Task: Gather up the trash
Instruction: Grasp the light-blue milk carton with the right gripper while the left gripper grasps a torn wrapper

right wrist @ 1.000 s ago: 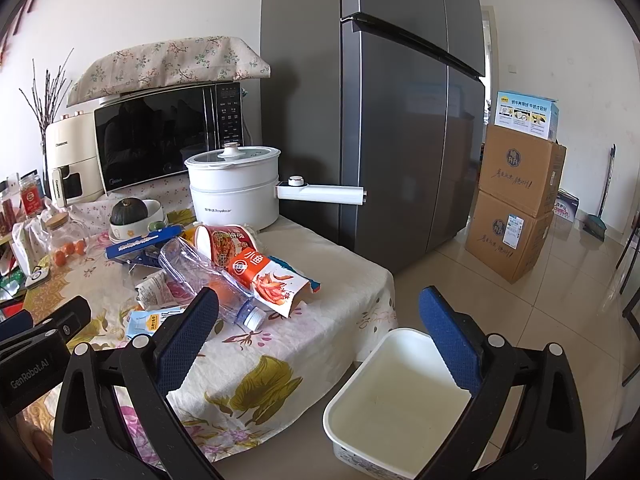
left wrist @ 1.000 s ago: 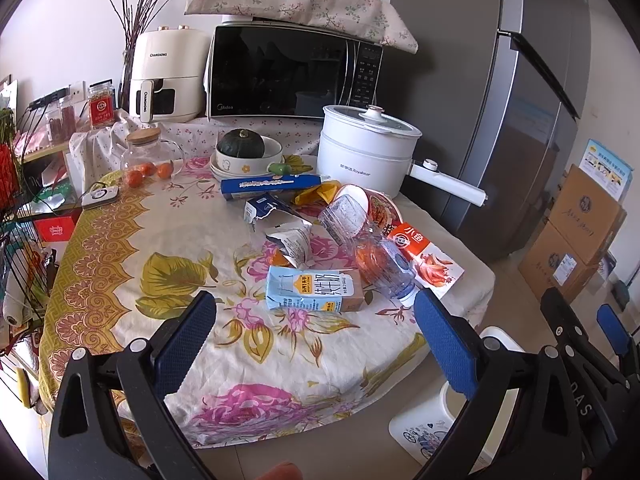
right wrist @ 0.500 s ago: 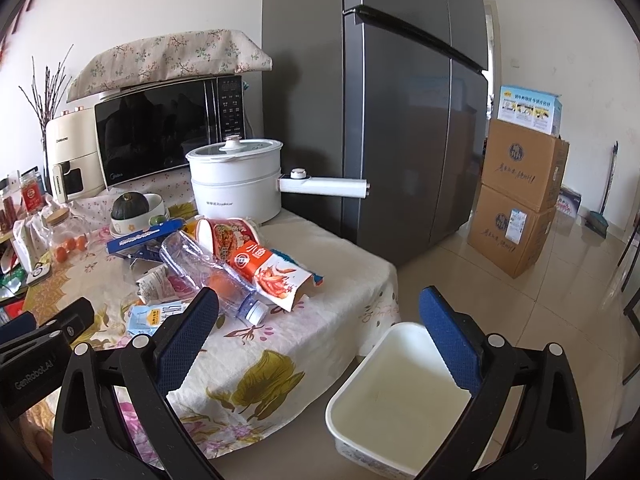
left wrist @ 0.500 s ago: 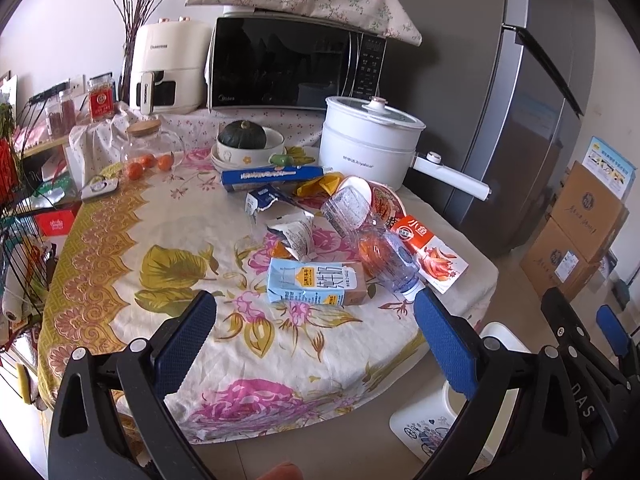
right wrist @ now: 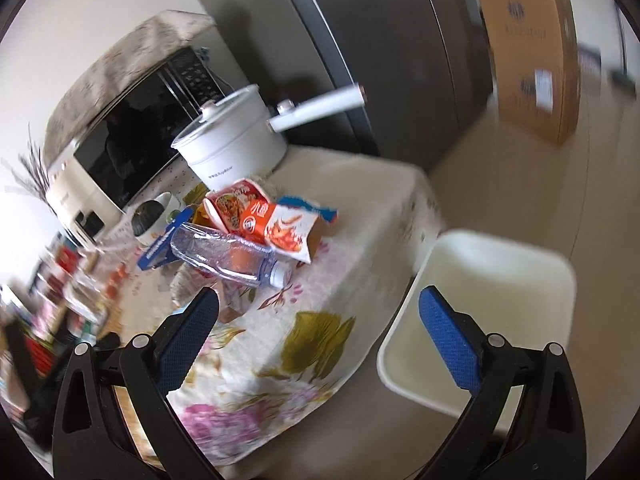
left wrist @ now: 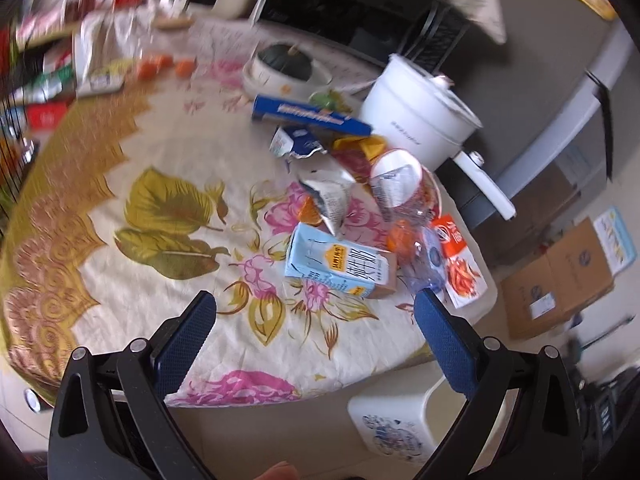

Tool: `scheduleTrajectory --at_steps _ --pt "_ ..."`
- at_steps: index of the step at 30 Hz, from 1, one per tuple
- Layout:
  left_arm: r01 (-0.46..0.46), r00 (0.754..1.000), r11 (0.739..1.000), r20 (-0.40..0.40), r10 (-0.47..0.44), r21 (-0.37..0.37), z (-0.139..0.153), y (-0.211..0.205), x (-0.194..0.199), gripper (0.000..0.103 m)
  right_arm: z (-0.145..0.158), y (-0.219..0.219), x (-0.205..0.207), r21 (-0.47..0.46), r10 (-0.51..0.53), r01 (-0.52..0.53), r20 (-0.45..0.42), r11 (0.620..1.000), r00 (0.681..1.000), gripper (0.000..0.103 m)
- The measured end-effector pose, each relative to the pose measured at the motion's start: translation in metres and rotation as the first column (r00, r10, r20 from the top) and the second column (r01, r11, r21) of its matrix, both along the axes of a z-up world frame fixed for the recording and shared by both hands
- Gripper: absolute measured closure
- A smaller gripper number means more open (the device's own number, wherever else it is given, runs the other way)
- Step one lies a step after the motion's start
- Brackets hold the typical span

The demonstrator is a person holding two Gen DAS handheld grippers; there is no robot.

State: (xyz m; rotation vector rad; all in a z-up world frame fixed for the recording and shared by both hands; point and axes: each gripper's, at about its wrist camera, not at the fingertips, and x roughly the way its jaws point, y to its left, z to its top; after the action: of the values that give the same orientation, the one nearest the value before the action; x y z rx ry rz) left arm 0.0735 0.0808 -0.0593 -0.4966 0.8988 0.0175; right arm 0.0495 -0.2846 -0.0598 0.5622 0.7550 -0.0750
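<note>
The left gripper hangs with its blue-padded jaws spread wide and empty above the flowered tablecloth, just short of the pale blue drink carton lying on its side. The right gripper is likewise wide and empty, between the crushed clear plastic bottle on the table and the white plastic bin on the floor beside it.
</note>
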Motion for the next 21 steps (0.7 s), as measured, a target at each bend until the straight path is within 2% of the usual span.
scheduleTrajectory --at_steps 4,6,8,12,14,16,18,19,21 --pt "0.053 0.998 0.980 -0.026 -0.059 -0.191 -0.016 0.017 0.028 0.007 -0.007 -0.004 0.010 0.090 -0.005 0.008 -0.032 0.996 0.999 0.007" --pt "0.077 0.997 0.967 -0.001 -0.080 -0.244 -0.020 0.022 0.038 0.007 -0.012 -0.005 0.015 0.125 -0.006 0.012 -0.046 0.992 0.999 0.007" --pt "0.109 0.994 0.972 -0.001 -0.112 -0.210 -0.022 0.021 0.049 0.007 -0.015 -0.004 0.020 0.159 0.004 0.006 -0.060 0.987 0.998 0.007" --pt "0.173 0.984 0.984 -0.037 -0.175 -0.033 -0.029 0.012 0.067 0.007 -0.018 0.000 0.028 0.213 0.055 -0.038 -0.076 0.976 0.996 0.007" --pt "0.189 0.979 0.982 -0.069 -0.190 -0.009 -0.038 0.011 0.074 0.007 -0.015 0.005 0.030 0.199 0.076 -0.060 -0.072 0.978 0.995 0.007" --pt "0.155 0.984 0.987 -0.080 -0.158 -0.041 -0.044 0.017 0.080 0.007 -0.014 0.009 0.033 0.176 0.089 -0.076 -0.070 0.981 0.994 0.007" --pt "0.124 0.987 0.982 -0.082 -0.136 -0.142 -0.048 0.024 0.092 0.007 -0.017 0.010 0.038 0.175 0.095 -0.080 -0.082 0.981 0.992 0.007" --pt "0.114 0.988 0.979 -0.084 -0.130 -0.169 -0.050 0.026 0.098 0.007 -0.020 0.011 0.041 0.184 0.097 -0.079 -0.092 0.980 0.991 0.007" --pt "0.080 0.990 0.980 -0.103 -0.100 -0.181 -0.051 0.029 0.107 0.007 -0.027 0.010 0.047 0.207 0.100 -0.075 -0.114 0.976 0.988 0.007"
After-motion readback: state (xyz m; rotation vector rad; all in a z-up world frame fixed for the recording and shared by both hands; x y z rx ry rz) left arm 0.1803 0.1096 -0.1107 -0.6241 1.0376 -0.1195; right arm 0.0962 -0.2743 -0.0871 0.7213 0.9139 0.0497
